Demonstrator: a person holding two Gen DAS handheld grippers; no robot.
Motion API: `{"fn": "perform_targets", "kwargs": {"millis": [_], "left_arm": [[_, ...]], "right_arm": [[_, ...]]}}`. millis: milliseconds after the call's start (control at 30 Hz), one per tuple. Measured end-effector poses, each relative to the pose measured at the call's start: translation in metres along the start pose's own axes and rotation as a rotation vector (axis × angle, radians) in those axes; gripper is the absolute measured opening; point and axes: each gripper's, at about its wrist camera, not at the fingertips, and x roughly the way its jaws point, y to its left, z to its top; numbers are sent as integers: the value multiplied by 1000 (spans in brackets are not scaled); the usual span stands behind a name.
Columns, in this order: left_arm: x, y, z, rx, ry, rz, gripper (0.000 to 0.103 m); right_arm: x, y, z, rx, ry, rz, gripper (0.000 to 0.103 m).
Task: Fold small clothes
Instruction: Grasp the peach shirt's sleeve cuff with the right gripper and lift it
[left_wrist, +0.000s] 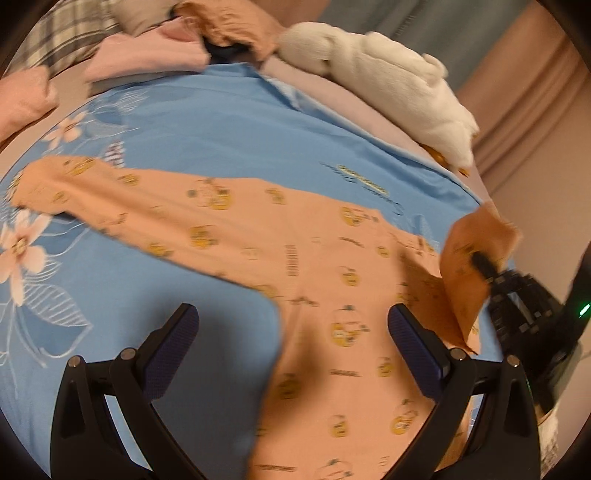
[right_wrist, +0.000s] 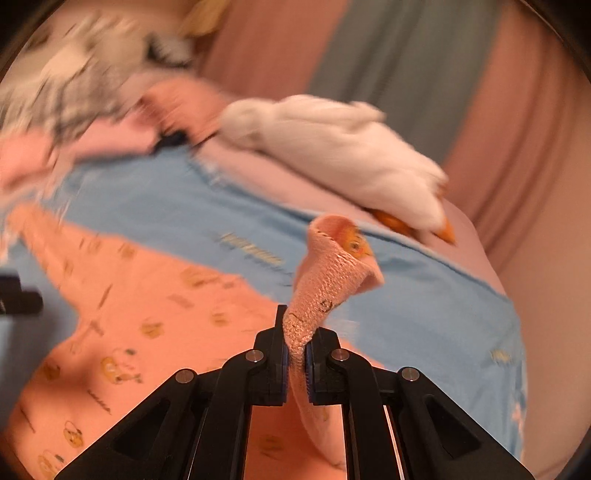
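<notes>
A small peach garment (left_wrist: 258, 236) with yellow cartoon prints lies spread across a blue sheet (left_wrist: 207, 122), one sleeve reaching to the left. My left gripper (left_wrist: 293, 328) hovers open just above its lower middle, nothing between the fingers. In the left wrist view my right gripper (left_wrist: 484, 264) comes in from the right, shut on the lifted right sleeve. In the right wrist view that gripper (right_wrist: 295, 354) pinches the ribbed cuff of the peach garment (right_wrist: 325, 288), which curls up above the jaws. The rest of the garment (right_wrist: 140, 325) lies below on the blue sheet (right_wrist: 424, 310).
A white plush duck (left_wrist: 380, 81) (right_wrist: 343, 151) lies along the far edge of the bed. Pink folded clothes (left_wrist: 147, 55), a peach cloth and a plaid pillow (left_wrist: 66, 33) sit at the far left. Curtains (right_wrist: 406, 59) hang behind. The bed's edge drops off on the right.
</notes>
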Motion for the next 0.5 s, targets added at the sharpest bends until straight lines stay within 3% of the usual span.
{"fn": "perform_targets", "kwargs": {"millis": [233, 500], "left_arm": [[-3, 37, 2, -65, -8, 32, 102], [-1, 46, 4, -77, -8, 43, 102]], "right_arm": [[31, 96, 3, -193, 43, 52, 7], [47, 138, 1, -229, 52, 111, 7]]}}
